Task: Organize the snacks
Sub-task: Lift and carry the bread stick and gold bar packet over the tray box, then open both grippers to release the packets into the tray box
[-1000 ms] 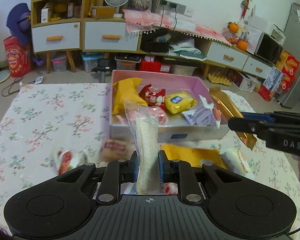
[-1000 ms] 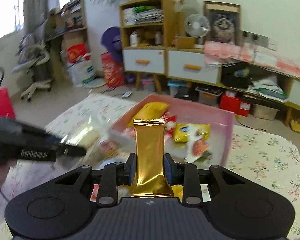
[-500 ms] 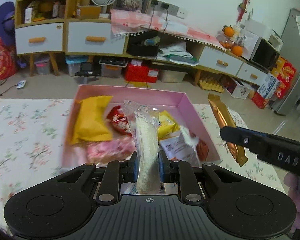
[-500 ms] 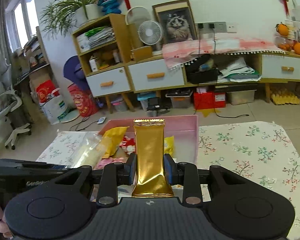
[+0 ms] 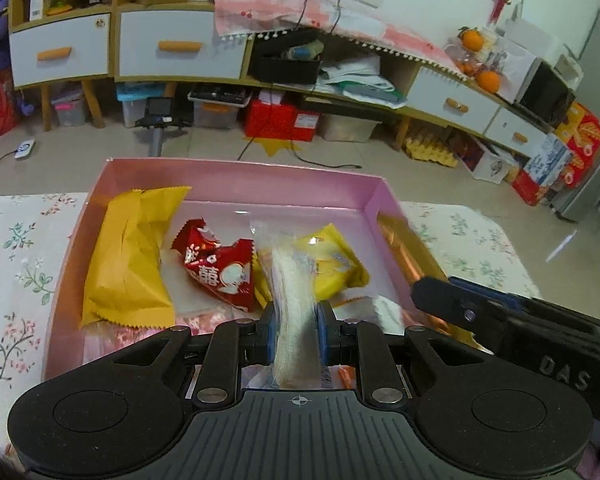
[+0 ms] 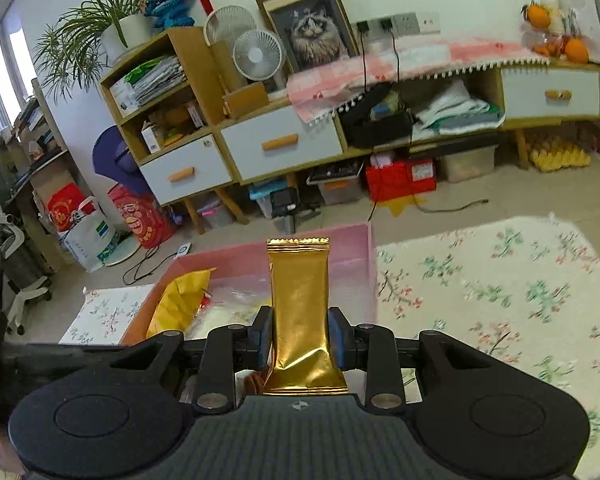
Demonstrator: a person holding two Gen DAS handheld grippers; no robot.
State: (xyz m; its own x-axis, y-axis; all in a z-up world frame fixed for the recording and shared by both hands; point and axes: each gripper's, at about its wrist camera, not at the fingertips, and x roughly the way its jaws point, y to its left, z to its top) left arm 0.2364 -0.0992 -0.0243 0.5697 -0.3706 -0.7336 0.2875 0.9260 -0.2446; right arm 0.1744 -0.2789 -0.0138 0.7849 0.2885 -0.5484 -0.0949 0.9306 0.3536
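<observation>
My left gripper (image 5: 294,328) is shut on a clear-wrapped pale bread stick (image 5: 292,280) and holds it over the near part of the pink box (image 5: 240,176). The box holds a yellow bag (image 5: 128,252), a red packet (image 5: 220,268), a small yellow packet (image 5: 336,260) and other snacks. My right gripper (image 6: 299,336) is shut on a gold foil bar (image 6: 298,292), held upright above the box's right side. In the left wrist view the right gripper (image 5: 500,320) shows with the gold bar (image 5: 400,248) over the box's right wall.
The box sits on a table with a floral cloth (image 6: 500,300). Beyond the table's far edge are the floor, low cabinets with drawers (image 5: 172,48) and storage bins. The cloth stretches to the right of the box.
Both grippers have moved forward and down over the pink box, each still holding its snack. The box now fills the left wrist view.
</observation>
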